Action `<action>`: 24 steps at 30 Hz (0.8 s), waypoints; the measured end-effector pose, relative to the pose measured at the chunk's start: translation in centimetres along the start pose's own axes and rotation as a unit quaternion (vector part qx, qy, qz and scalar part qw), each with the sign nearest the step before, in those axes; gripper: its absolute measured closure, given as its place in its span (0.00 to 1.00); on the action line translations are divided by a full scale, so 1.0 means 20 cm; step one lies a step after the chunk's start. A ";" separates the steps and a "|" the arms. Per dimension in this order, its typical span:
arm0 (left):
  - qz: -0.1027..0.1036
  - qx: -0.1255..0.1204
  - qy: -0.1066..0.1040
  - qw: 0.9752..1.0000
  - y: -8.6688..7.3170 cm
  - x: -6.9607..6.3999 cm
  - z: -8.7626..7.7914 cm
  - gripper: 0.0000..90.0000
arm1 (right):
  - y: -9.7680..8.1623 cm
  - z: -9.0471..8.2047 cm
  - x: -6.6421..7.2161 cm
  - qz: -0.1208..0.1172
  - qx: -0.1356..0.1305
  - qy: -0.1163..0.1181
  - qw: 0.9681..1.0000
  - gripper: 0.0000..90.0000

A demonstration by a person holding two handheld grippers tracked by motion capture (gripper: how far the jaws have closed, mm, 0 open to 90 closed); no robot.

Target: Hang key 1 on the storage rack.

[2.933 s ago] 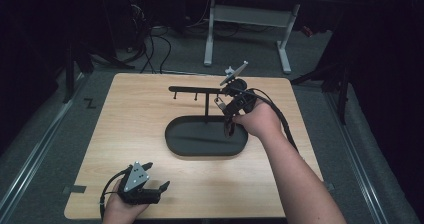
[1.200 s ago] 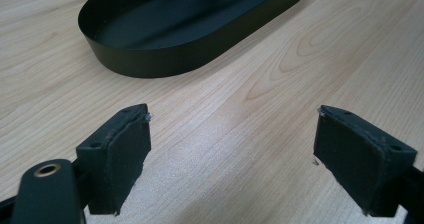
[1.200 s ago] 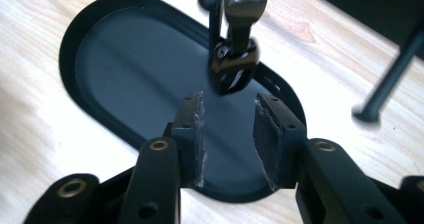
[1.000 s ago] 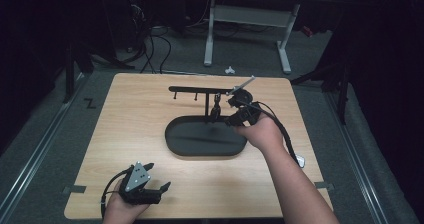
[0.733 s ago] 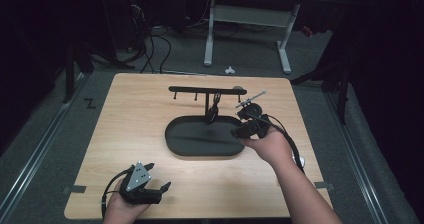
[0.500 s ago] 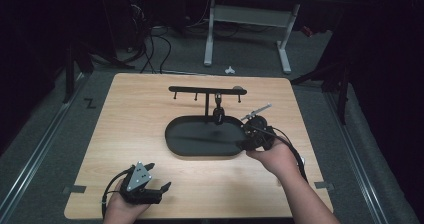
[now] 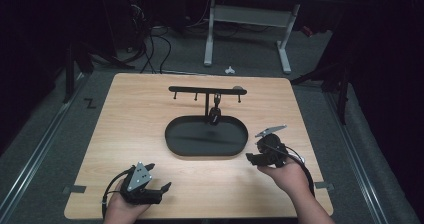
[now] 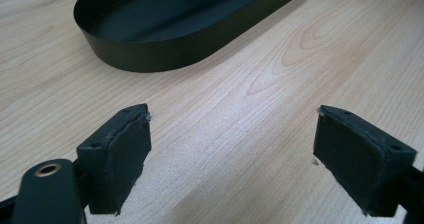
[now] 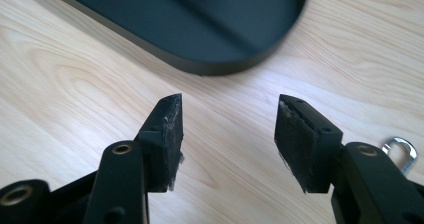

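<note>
High view shows us a light wooden tabletop point(image 7: 150, 124) in a dim room, with dark carpet, cables and a white-legged desk point(image 7: 250, 29) beyond its 12 o'clock edge. Our right gripper point(image 7: 252, 157) sits toward 4 o'clock on the table; its jaws have just been opening and now stand partly apart with nothing between them, bare wood showing in the gap. Our left gripper point(image 7: 162, 188) rests near 7 o'clock, jaws spread wide and empty. At the centre lies the black oval metal tray point(image 7: 172, 136) with its upright T-shaped hook rack point(image 7: 200, 89). From the right gripper, the tray's rim is close by at about 10 o'clock, not touching.
</note>
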State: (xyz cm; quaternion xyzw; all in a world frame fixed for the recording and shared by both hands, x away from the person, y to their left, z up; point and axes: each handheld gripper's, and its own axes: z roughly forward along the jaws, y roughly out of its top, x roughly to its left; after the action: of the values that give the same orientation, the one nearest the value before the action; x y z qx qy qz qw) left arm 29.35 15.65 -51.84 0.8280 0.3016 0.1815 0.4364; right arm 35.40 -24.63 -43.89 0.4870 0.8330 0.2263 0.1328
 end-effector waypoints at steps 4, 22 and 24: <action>0.001 0.003 -0.001 1.000 0.00 0.00 0.00 0.18 | -0.06 0.01 -0.06 0.016 0.000 -0.008 1.000 0.51; 0.004 0.004 -0.003 1.000 0.00 0.00 0.01 0.18 | -0.11 0.09 -0.42 0.099 0.046 -0.054 0.993 0.65; 0.003 0.004 -0.003 1.000 0.00 0.00 0.00 0.18 | -0.10 0.11 -0.45 0.103 0.057 -0.059 0.991 0.65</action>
State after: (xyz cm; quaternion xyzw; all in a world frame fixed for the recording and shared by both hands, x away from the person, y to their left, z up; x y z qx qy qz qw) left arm 29.43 15.67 -51.93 0.8310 0.2985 0.1797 0.4337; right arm 39.17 -32.73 -46.73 0.5899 0.7803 0.1621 0.1300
